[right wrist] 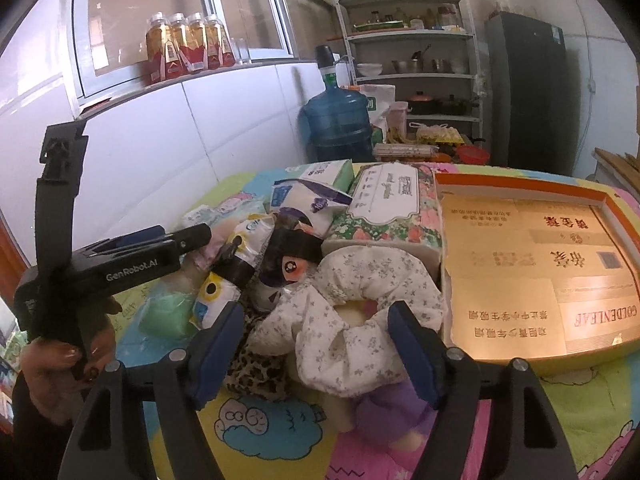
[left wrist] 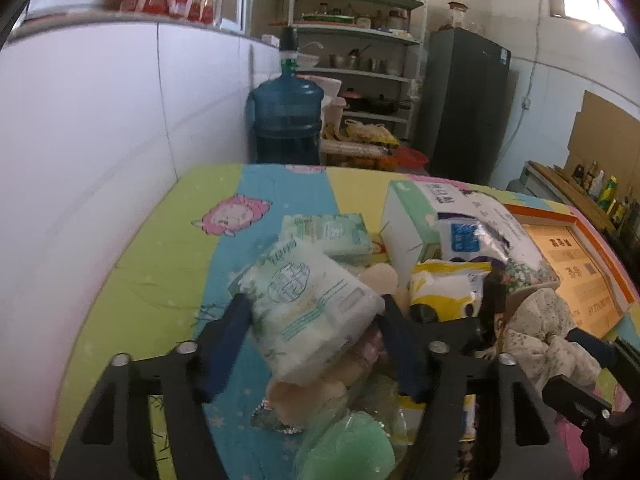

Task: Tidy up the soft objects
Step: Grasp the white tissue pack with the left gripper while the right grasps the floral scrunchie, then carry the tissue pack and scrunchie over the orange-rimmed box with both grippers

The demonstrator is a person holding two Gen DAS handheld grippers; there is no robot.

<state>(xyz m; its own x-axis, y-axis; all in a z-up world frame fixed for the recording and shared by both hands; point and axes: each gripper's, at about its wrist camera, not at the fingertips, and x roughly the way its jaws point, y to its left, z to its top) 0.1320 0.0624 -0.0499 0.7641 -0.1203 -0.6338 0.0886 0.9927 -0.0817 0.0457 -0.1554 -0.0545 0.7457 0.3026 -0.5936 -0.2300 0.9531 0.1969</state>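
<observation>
So the left gripper (left wrist: 316, 312) has a white-and-green tissue pack (left wrist: 308, 304) between its blue pads, pinched on both sides and tilted up off the pile. Under it sit a green sponge (left wrist: 348, 444) and some pinkish soft stuff (too blurry to name). A second tissue pack (left wrist: 328, 232) of the same kind lies flat just behind on the colourful cartoon tablecloth (left wrist: 160, 248).

The right gripper (right wrist: 316, 320) hangs over a white floral scrunchie (right wrist: 348, 304), with its jaws standing wide on either side of it. The pads look close to the fabric, but there's no clear squeeze, so it reads as not gripping. A leopard-print scrunchie (right wrist: 256, 368) is tucked under the left pad, and a purple plush thing (right wrist: 396, 412) sits just in front.

The rest of the heap is packed tightly together: a yellow-and-white tissue pack (right wrist: 216, 296), a blue-and-white pack (right wrist: 304, 200) and a floral tissue box (right wrist: 384, 208). The orange box lid (right wrist: 532, 264) is right beside the scrunchie, open side up. In the right view, a hand (right wrist: 60, 364) holds the left tool's handle.
</observation>
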